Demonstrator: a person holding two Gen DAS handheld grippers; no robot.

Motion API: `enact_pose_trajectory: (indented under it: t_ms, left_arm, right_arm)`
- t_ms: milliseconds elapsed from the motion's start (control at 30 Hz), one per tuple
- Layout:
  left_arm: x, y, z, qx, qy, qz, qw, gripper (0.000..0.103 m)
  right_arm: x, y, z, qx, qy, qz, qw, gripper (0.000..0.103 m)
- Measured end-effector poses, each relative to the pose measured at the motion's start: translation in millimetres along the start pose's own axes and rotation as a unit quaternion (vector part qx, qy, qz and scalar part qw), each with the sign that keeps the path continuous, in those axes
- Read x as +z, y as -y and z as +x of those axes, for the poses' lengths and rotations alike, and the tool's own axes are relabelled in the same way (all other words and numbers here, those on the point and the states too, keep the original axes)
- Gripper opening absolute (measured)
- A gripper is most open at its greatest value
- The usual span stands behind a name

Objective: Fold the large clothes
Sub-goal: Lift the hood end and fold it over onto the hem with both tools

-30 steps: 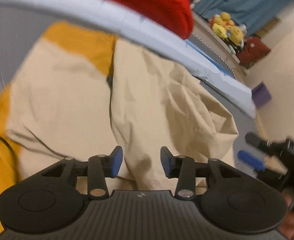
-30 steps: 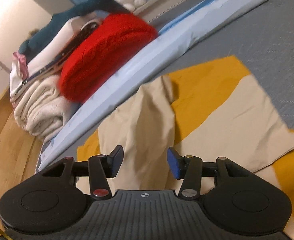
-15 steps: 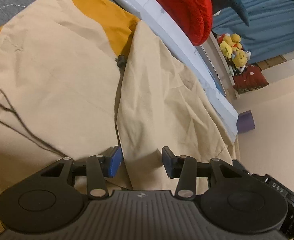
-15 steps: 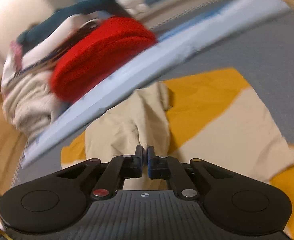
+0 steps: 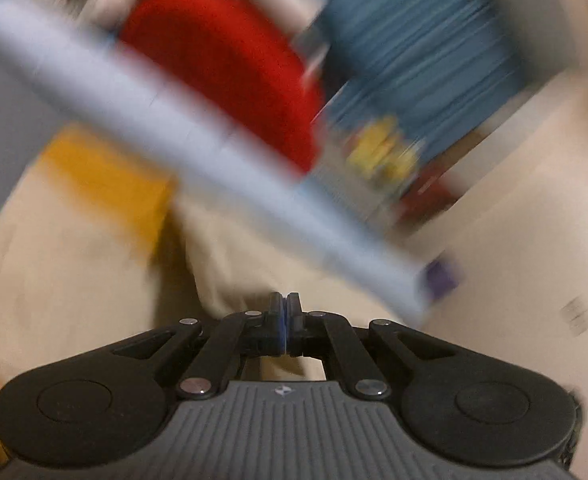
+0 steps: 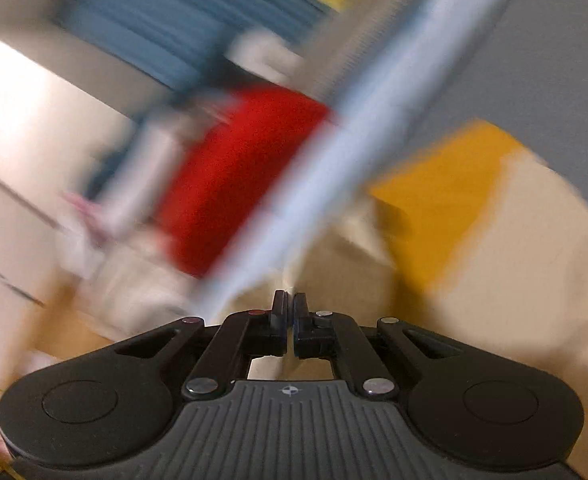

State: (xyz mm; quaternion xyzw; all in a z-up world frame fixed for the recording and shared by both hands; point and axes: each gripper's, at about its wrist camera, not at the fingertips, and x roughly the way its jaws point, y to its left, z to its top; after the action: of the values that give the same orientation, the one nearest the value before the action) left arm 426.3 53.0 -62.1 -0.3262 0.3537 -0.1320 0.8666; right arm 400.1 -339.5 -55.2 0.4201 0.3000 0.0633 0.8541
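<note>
A large beige and mustard-yellow garment [image 5: 73,248] lies on the grey bed; it also shows in the right wrist view [image 6: 506,264]. Both views are blurred by motion. My left gripper [image 5: 285,304] is shut on a beige fold of the garment [image 5: 229,276] near the bed's pale blue edge. My right gripper [image 6: 289,304] is shut on a beige edge of the garment [image 6: 334,276], with a sliver of cloth showing between its jaws.
A pale blue bed edge [image 5: 197,132] runs diagonally across both views [image 6: 334,168]. Behind it sits a red knitted item [image 5: 229,64] [image 6: 229,176] with pale folded clothes [image 6: 125,280]. A blue curtain [image 5: 414,52], yellow toys [image 5: 382,152] and cream walls lie beyond.
My left gripper has closed on the beige cloth since half a second ago. My right gripper stays shut. Both views have swung upward toward the bed edge and blurred.
</note>
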Motion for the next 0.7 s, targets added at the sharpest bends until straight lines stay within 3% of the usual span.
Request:
enact_pose_trajectory:
  t_ms: [67,133,200,233,333,400,467,500,533,600,633,700]
  left_arm:
    - [-21.3,-12.1,33.6,0.088,-0.104,0.010,0.9906,0.001]
    - [-39.5,-16.6,51.5,0.149,-0.155,0.032,0.9760,0.001]
    - [-41.9,-11.4,52.1,0.161,-0.151,0.045,0.9742,0.002]
    - [-38.7,-5.7,47.8,0.162,-0.136,0.055,0.9760,0.009]
    - [-32.1,25.7,22.3,0.166,-0.041,0.131,0.9766,0.031]
    - [-38.4,45.2,13.3,0.131,-0.004,0.178,0.9752,0.031]
    - [-50.9,55.2,18.5,0.091,-0.018,0.201,0.9752,0.031]
    - [-58.9,54.9,27.0,0.085,-0.043,0.206,0.9740,0.031]
    - [-67.5,52.0,38.5,0.101,-0.078,0.211,0.9692,0.031]
    - [-83.9,40.5,61.8,0.166,-0.150,0.223,0.9489,0.031]
    - [-89.7,33.7,62.9,0.175,-0.160,0.227,0.9445,0.030]
    - [-89.0,34.7,59.0,0.171,-0.160,0.230,0.9447,0.031]
  right_arm:
    - [-14.8,12.9,25.1,-0.128,-0.075,-0.029,0.989,0.001]
    - [-28.9,33.0,41.5,-0.185,-0.122,-0.009,0.975,0.002]
    - [-32.4,40.6,45.4,-0.192,-0.122,0.009,0.974,0.002]
    - [-31.7,37.9,45.3,-0.193,-0.119,0.004,0.974,0.002]
    - [-30.7,31.4,41.2,-0.190,-0.113,-0.001,0.975,0.002]
    - [-31.0,33.9,37.7,-0.189,-0.114,-0.002,0.975,0.002]
    - [-28.6,39.0,35.5,-0.192,-0.116,-0.001,0.975,0.004]
    - [-27.2,39.5,36.0,-0.194,-0.116,0.000,0.974,0.004]
    - [-24.9,37.6,35.5,-0.197,-0.112,0.000,0.974,0.010]
    - [-23.1,25.0,27.3,-0.210,-0.079,-0.026,0.974,0.024]
    - [-23.3,16.7,22.9,-0.209,-0.060,-0.048,0.975,0.032]
    - [-21.2,-3.6,13.6,-0.189,-0.016,-0.097,0.977,0.033]
